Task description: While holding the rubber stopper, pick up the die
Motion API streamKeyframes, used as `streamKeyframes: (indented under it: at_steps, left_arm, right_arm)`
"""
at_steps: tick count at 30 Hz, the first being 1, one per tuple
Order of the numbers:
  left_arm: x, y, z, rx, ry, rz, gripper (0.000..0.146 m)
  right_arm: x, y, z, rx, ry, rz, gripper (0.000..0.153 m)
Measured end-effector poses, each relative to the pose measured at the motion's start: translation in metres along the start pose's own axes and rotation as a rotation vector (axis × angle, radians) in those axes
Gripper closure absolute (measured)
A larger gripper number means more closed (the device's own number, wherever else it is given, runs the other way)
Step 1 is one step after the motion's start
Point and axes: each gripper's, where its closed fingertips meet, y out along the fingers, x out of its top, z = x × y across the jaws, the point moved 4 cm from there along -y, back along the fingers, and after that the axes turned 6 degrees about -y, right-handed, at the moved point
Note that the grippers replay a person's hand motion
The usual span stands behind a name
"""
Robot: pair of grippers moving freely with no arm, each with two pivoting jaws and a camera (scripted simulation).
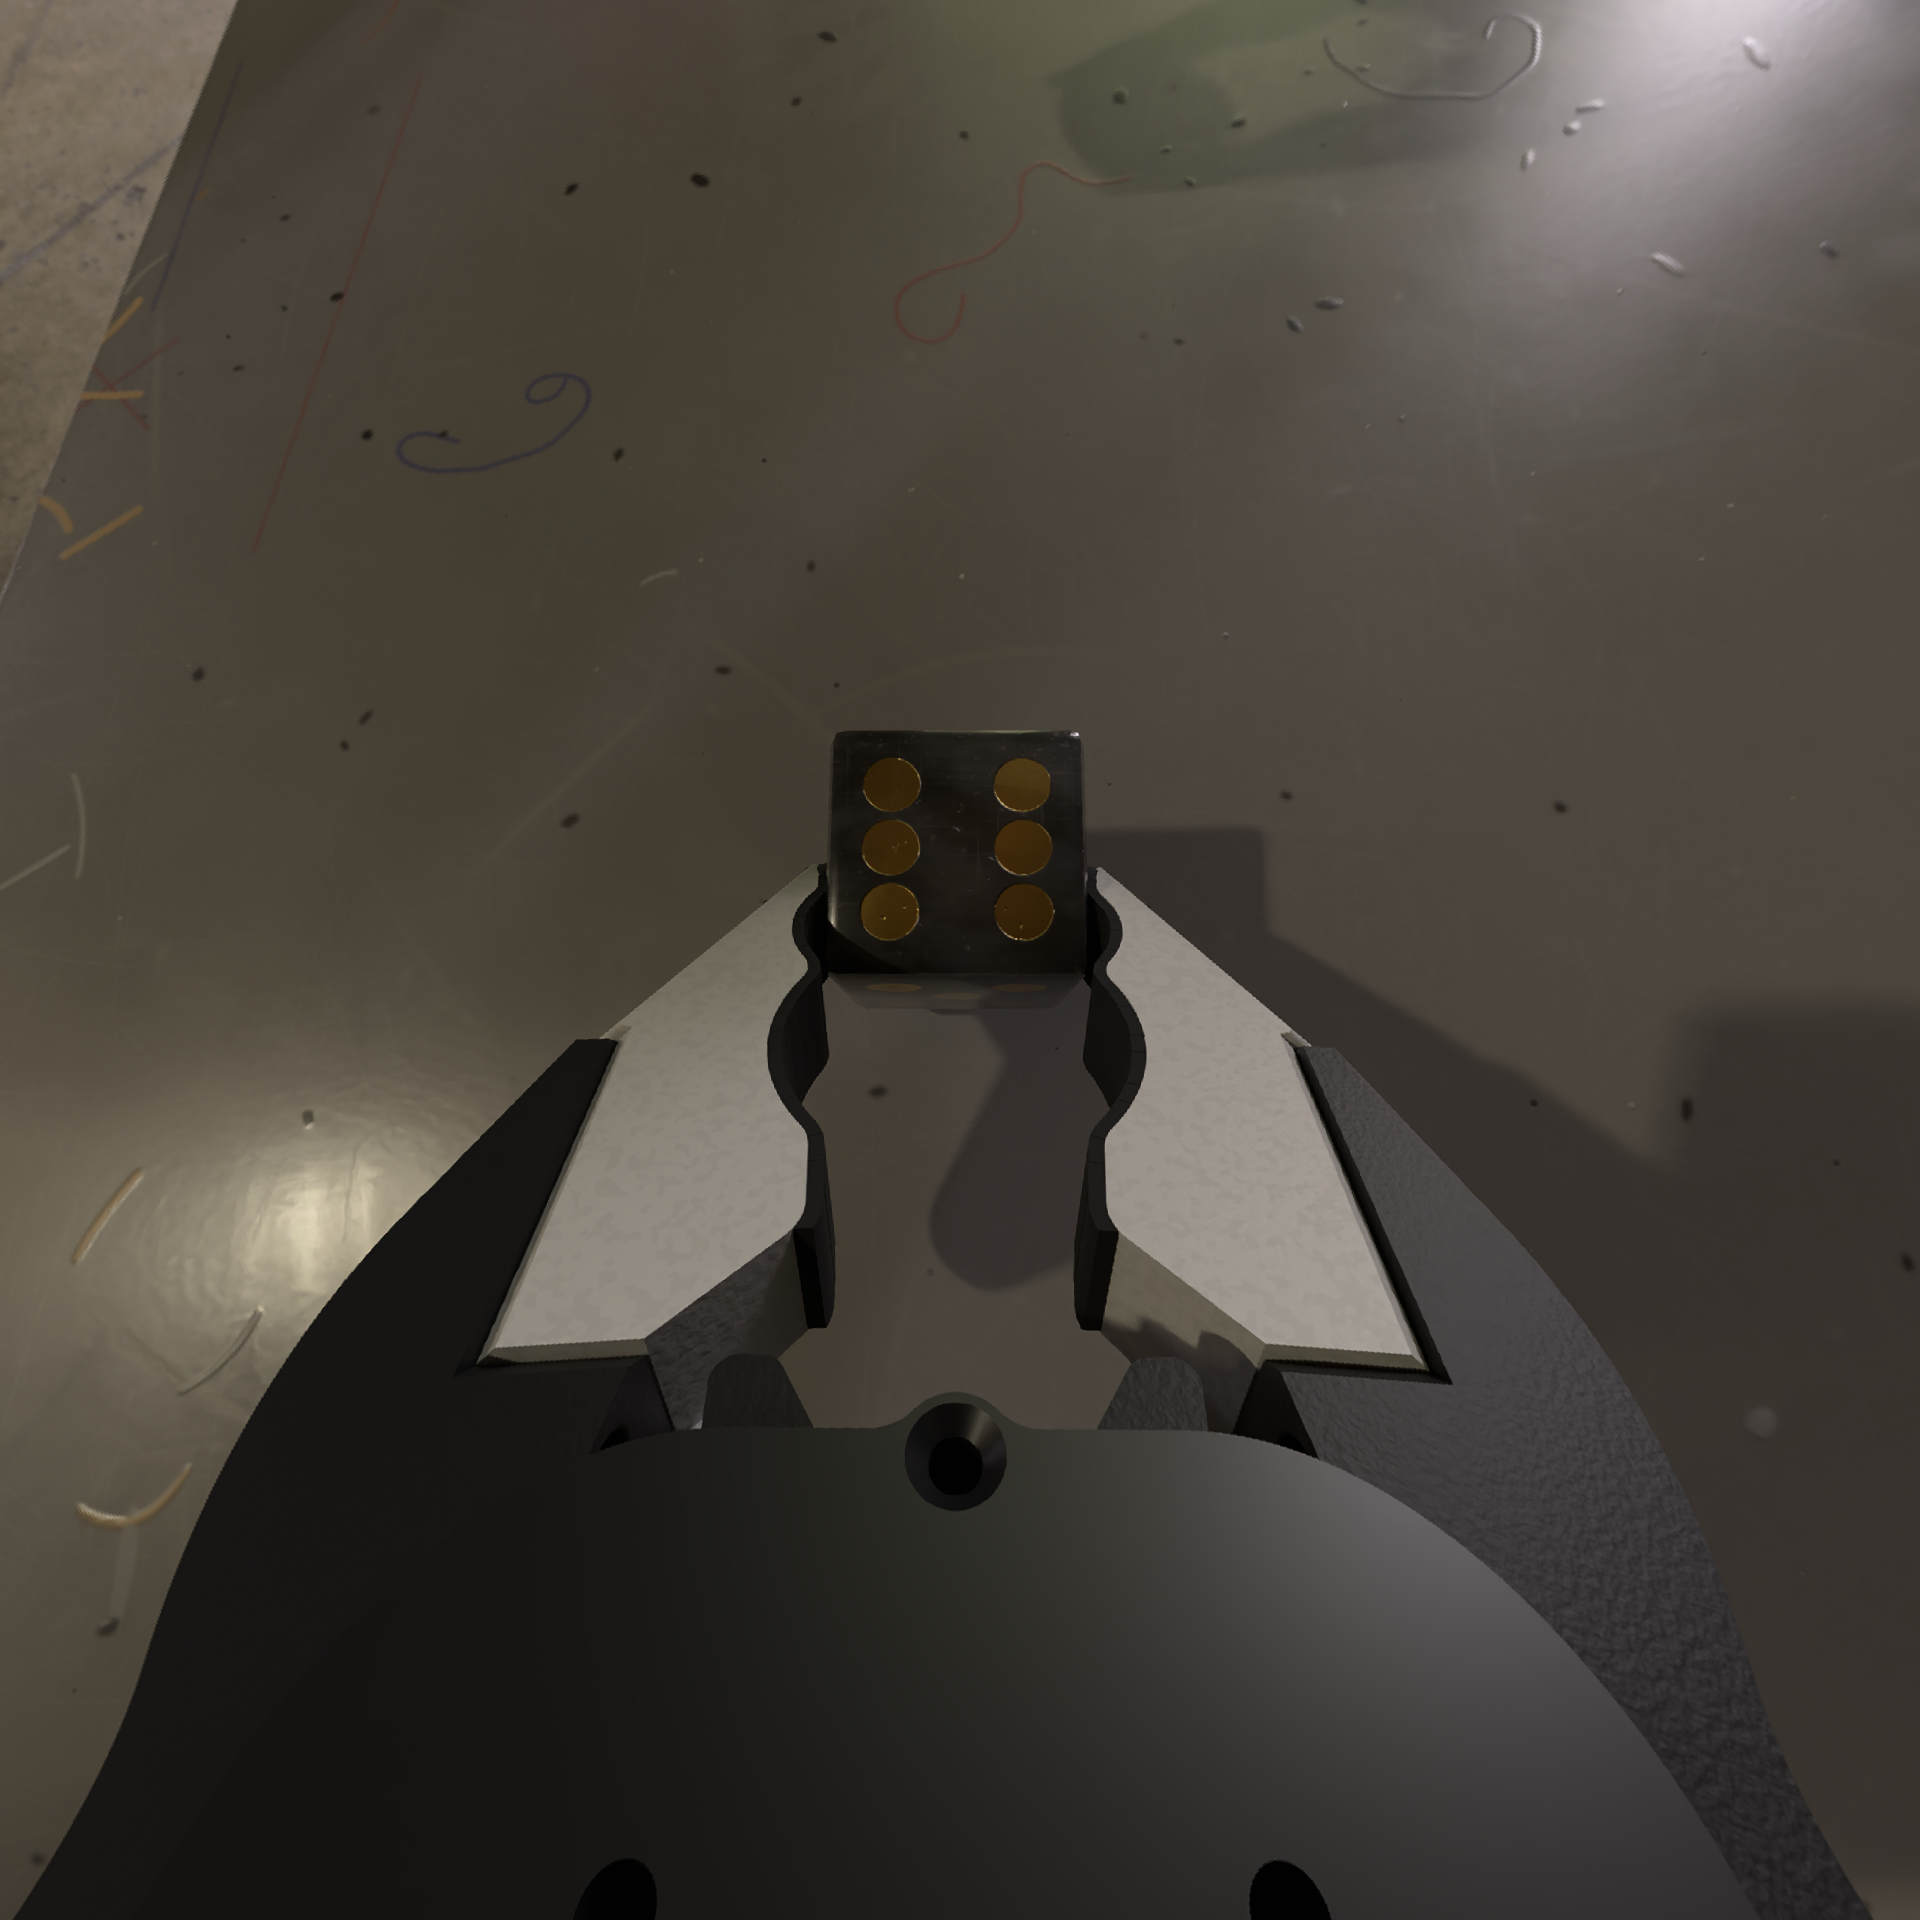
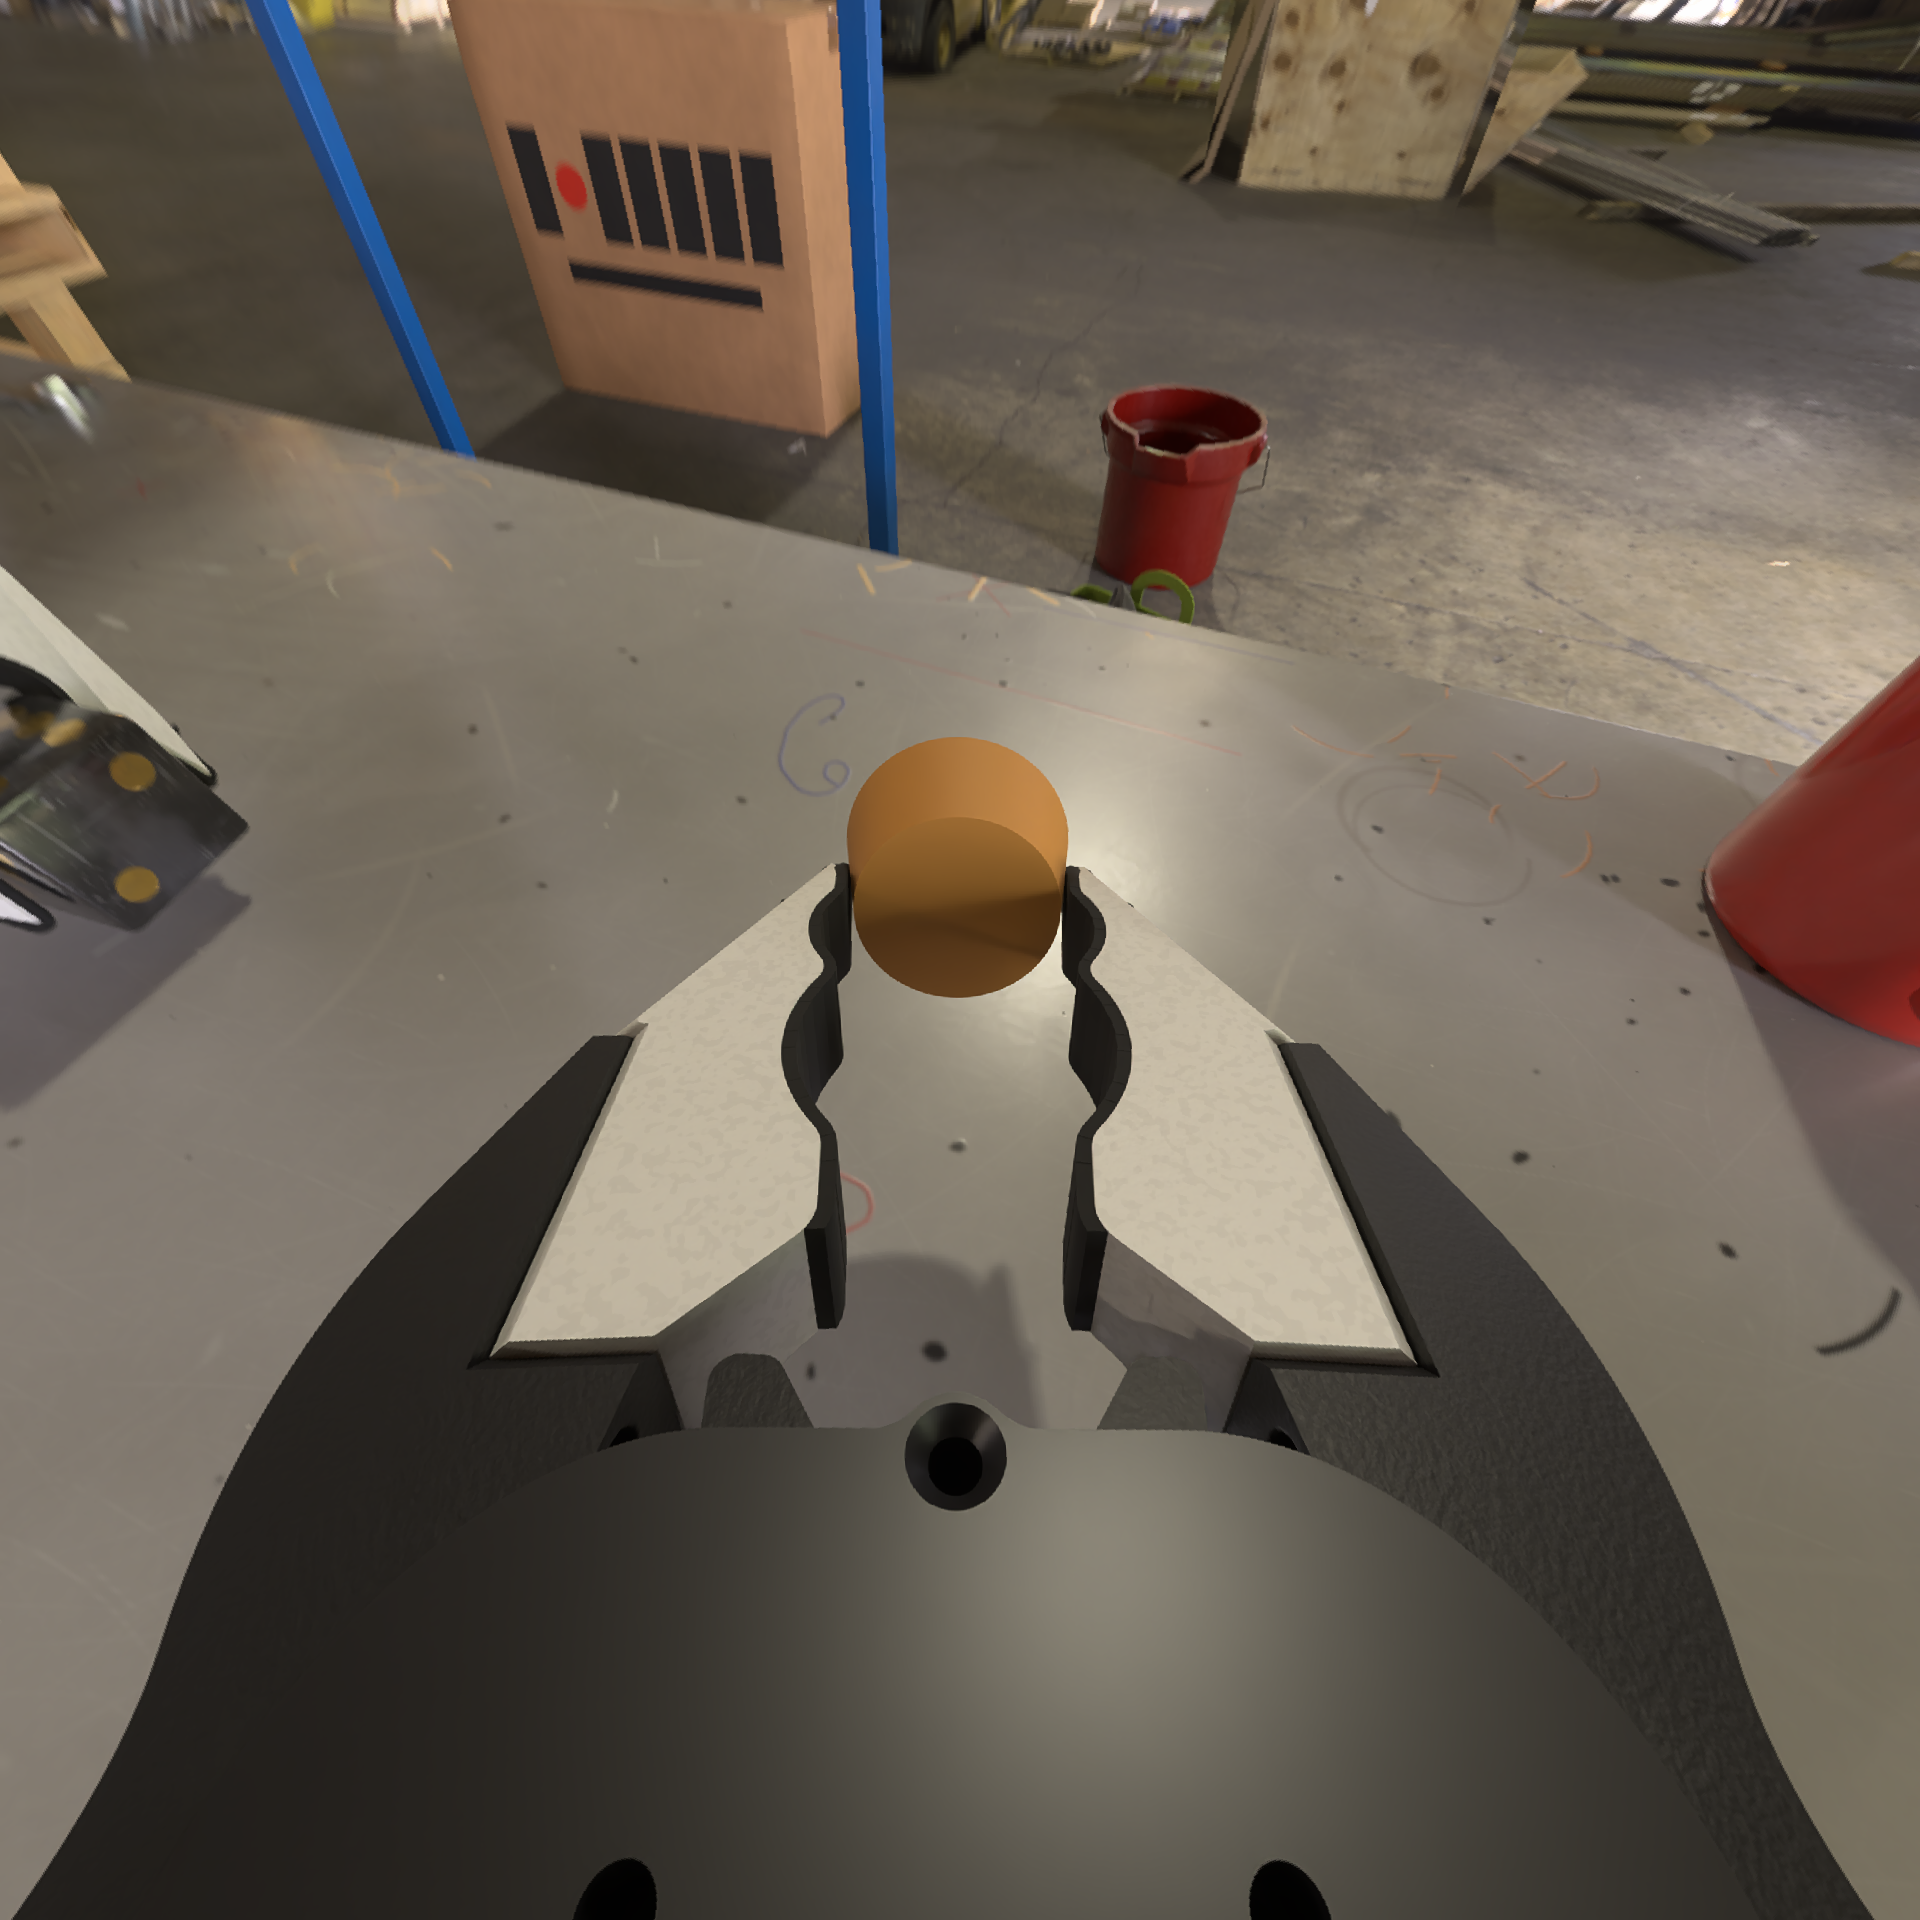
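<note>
Between the tips of my left claw (image 1: 958,914) sits the black die (image 1: 958,857), gripped on both sides, six gold pips facing me, above the grey table (image 1: 1351,623). My right claw (image 2: 958,914) pinches the orange rubber stopper (image 2: 956,868) above the table.

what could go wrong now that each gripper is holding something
The left gripper pinches the die only at its fingertips, most of the cube sticking out beyond them, so it may slip or twist out. The right gripper likewise clamps the round rubber stopper at its very tips; its curved sides could squirt free.
</note>
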Motion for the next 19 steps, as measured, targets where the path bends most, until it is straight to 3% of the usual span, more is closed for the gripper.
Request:
streamKeyframes:
  at_steps: [19]
  left_arm:
    - [0.0010, -0.0038, 0.0021, -0.012, -0.016, -0.031, 0.099]
  right_arm:
    - [-0.0052, 0.0036, 0.0054, 0.025, -0.053, 0.048, 0.112]
